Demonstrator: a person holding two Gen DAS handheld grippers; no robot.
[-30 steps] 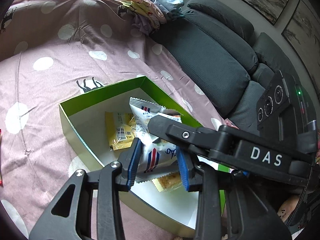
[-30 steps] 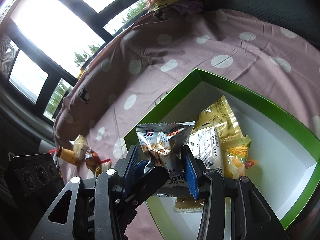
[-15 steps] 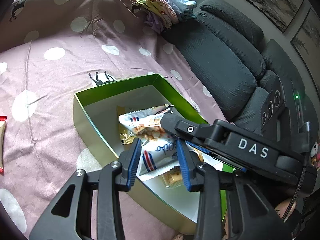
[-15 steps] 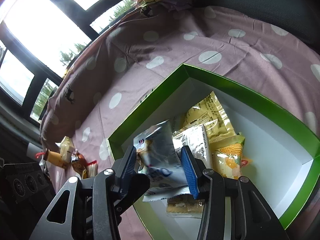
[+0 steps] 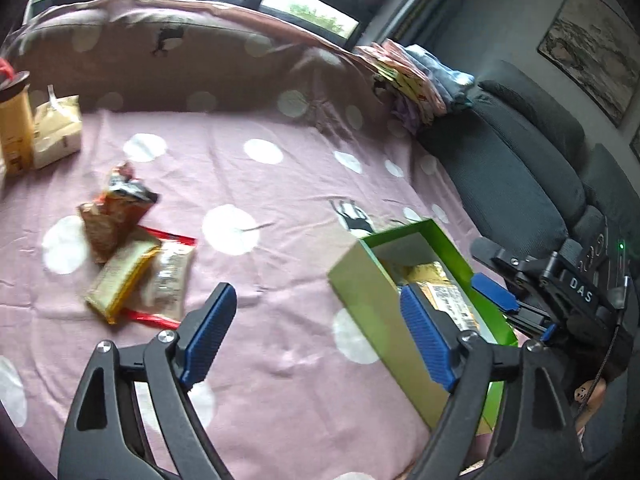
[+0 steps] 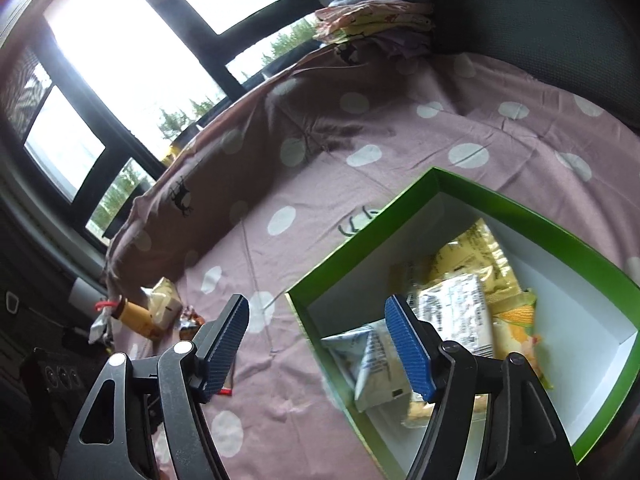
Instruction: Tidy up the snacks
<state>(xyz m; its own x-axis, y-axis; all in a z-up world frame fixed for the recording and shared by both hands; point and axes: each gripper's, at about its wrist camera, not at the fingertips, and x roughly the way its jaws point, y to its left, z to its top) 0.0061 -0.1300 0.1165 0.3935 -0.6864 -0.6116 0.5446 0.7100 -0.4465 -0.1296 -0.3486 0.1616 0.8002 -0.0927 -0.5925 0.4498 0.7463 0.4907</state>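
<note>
Both grippers, left gripper [image 5: 316, 334] and right gripper [image 6: 320, 344], opening and empty, above the green box [image 6: 500, 208] of snacks [image 6: 456, 316].

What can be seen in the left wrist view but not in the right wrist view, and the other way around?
Only the left wrist view shows the right gripper from outside, beside the box, and the framed picture on the wall. It also shows the loose packets clearly.

Only the right wrist view shows most of the box floor, with the silver packet and the corn packet.

Both show the green box, the dotted pink sheet, the windows, the folded clothes, and their own jaws opening with nothing between them.
</note>
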